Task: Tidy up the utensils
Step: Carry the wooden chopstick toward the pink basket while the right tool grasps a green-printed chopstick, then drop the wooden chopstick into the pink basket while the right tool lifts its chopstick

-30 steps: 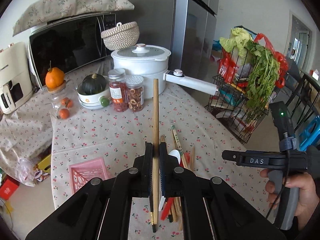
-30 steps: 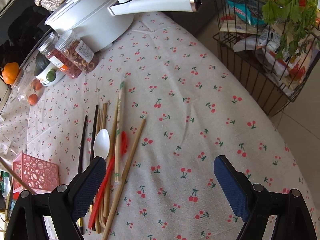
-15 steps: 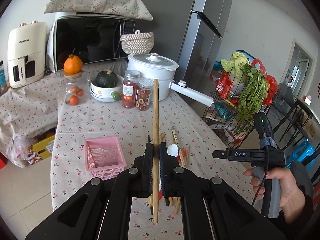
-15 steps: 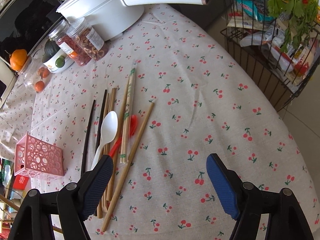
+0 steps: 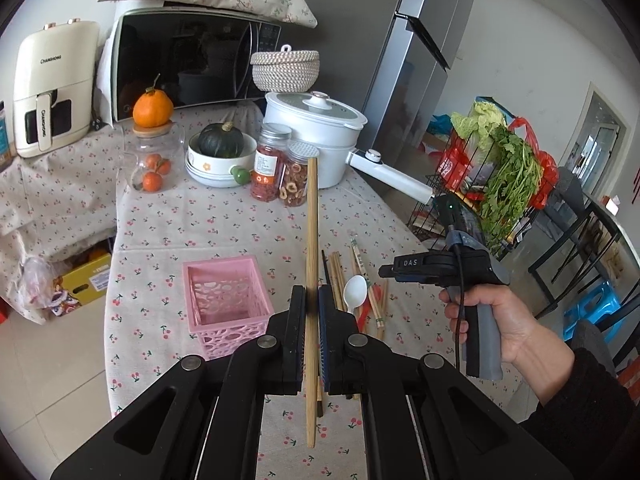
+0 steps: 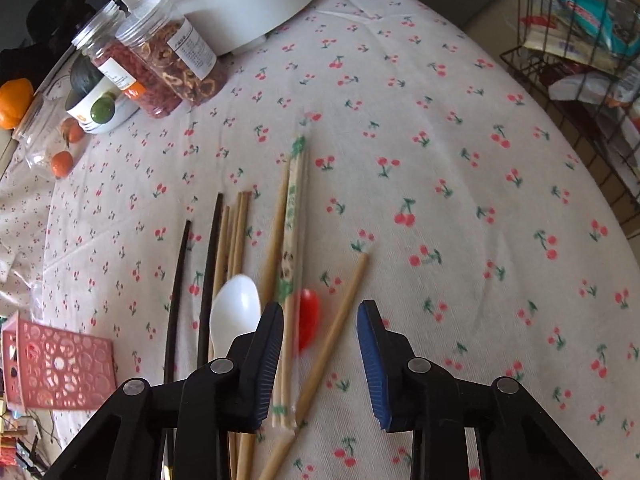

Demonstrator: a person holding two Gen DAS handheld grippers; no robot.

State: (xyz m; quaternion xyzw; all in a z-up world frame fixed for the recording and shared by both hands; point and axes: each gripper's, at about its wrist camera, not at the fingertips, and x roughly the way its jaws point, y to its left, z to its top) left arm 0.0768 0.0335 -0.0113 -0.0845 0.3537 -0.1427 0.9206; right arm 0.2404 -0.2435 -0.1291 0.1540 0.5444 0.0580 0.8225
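Note:
My left gripper point(image 5: 311, 296) is shut on a long wooden chopstick point(image 5: 311, 240) and holds it upright above the table, to the right of the pink perforated basket point(image 5: 224, 300). My right gripper point(image 6: 320, 320) is open, low over the utensil pile, with jaws either side of a loose wooden chopstick point(image 6: 340, 320) and a red spoon point(image 6: 309, 318). A white spoon point(image 6: 234, 312), a wrapped chopstick pair point(image 6: 292, 240), more wooden chopsticks point(image 6: 236, 236) and two dark chopsticks point(image 6: 210, 272) lie beside them. The right gripper's body point(image 5: 440, 268) and the pile point(image 5: 356, 288) show in the left wrist view.
A white pot point(image 5: 316, 136) with a long handle, two jars point(image 5: 282, 172), a bowl with a squash point(image 5: 222, 152) and a jar of oranges point(image 5: 152, 160) stand at the back. A wire basket of greens point(image 5: 500, 176) is beyond the table's right edge.
My left gripper has risen and pulled back with the chopstick, bringing the pink basket into fuller view. My right gripper has dropped closer to the utensil pile and its jaws have narrowed.

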